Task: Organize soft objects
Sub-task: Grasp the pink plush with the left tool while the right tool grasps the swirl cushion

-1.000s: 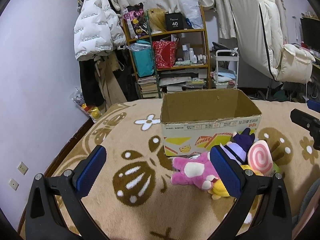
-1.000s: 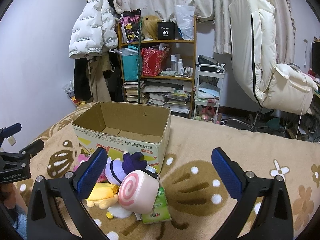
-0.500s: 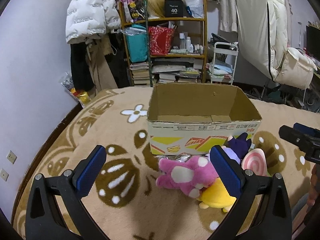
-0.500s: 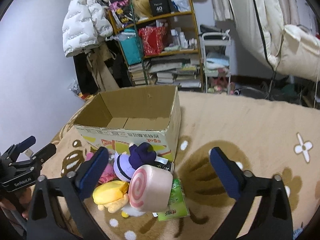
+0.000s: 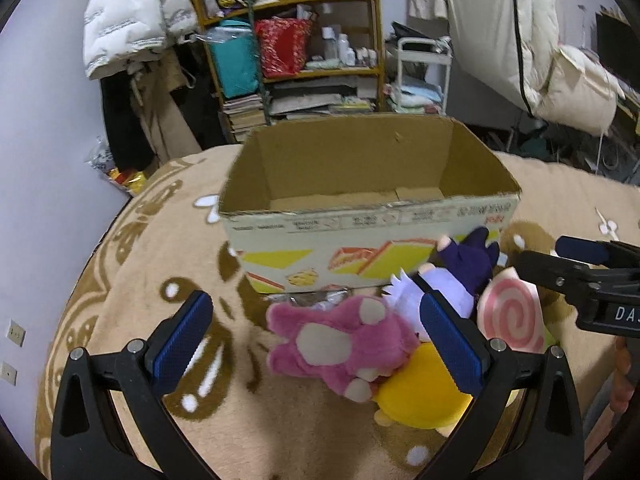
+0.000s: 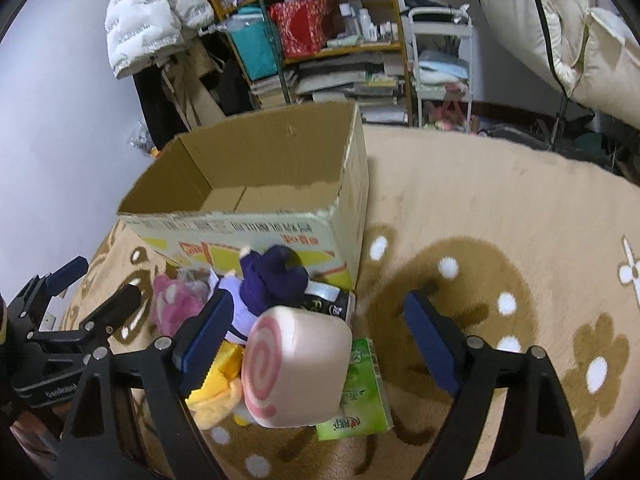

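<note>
Toys heaped against the box (image 5: 360, 216); we see left tongs (image 5: 316, 340) wide over the pink plush (image 5: 340, 344), right tongs (image 6: 320, 340) wide over the swirl cushion (image 6: 296, 364).

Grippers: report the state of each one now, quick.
Left gripper: open, holding nothing, above the pink plush.
Right gripper: open, holding nothing, over the swirl-roll plush.

- The cardboard box (image 5: 372, 200) sits on the rug (image 6: 500, 216), with the shelf unit (image 5: 296, 40) behind it.
- The plush toys (image 5: 352, 340) lie heaped against the box's front wall.
- The roll cushion (image 6: 296, 364) rests on the tissue pack (image 6: 360, 396).
</note>
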### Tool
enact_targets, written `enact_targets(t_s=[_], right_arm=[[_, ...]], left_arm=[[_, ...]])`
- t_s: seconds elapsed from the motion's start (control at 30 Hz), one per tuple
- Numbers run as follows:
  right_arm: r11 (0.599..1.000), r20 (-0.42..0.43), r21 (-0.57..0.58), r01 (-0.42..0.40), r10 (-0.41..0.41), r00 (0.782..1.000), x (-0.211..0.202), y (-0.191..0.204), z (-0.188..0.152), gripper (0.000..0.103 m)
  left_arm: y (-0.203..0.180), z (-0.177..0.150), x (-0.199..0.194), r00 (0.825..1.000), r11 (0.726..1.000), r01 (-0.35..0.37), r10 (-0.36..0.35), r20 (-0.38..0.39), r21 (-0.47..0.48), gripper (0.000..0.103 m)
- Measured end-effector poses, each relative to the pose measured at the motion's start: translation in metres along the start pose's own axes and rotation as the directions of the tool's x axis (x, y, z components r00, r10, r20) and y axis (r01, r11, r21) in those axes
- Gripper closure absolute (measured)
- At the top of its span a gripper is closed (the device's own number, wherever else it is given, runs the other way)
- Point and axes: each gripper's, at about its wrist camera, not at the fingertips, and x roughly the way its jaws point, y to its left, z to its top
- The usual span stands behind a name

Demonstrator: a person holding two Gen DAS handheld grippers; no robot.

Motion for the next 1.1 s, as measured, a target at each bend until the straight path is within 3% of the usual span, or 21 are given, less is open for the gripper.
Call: enact_targets(t_s=[0.23, 0.37, 0.5, 0.77, 0.9, 1.1], right_arm=[[1.000, -0.068, -0.004, -0.029, 0.029, 0.997, 0.017, 0.000, -0.003, 0.018], [0.999, -0.117, -0.006, -0.048, 0.047, 0.992, 0.026, 0.001, -0.007, 0.034], [0.996, -0.132, 0.006, -0.088, 0.088, 0.987, 0.029, 0.002, -0.009, 0.034], [0.996, -0.173, 0.020, -0.090, 0.092, 0.981, 0.037, 0.003, -0.012, 0.034], [0.995, -0.176, 0.017, -0.095, 0.097, 0.980, 0.037, 0.004, -0.014, 0.035], [0.996, -0.180, -0.010, -0.094, 0.091, 0.980, 0.037, 0.008, -0.016, 0.045]], left_arm=[[-0.015, -0.006, 0.022, 0.998, 0.998, 0.011, -0.007, -0.070, 0.059, 0.001], [-0.020, -0.010, 0.034, 0.994, 0.997, 0.010, -0.002, -0.110, 0.074, 0.001], [-0.022, -0.014, 0.044, 0.989, 0.996, 0.014, -0.001, -0.150, 0.085, 0.001], [-0.020, -0.020, 0.056, 0.979, 0.998, 0.020, -0.006, -0.205, 0.064, 0.001], [-0.010, -0.022, 0.062, 0.965, 0.995, 0.095, -0.094, -0.245, -0.008, 0.018], [-0.003, -0.026, 0.061, 0.961, 0.992, 0.112, -0.121, -0.247, -0.049, 0.025]])
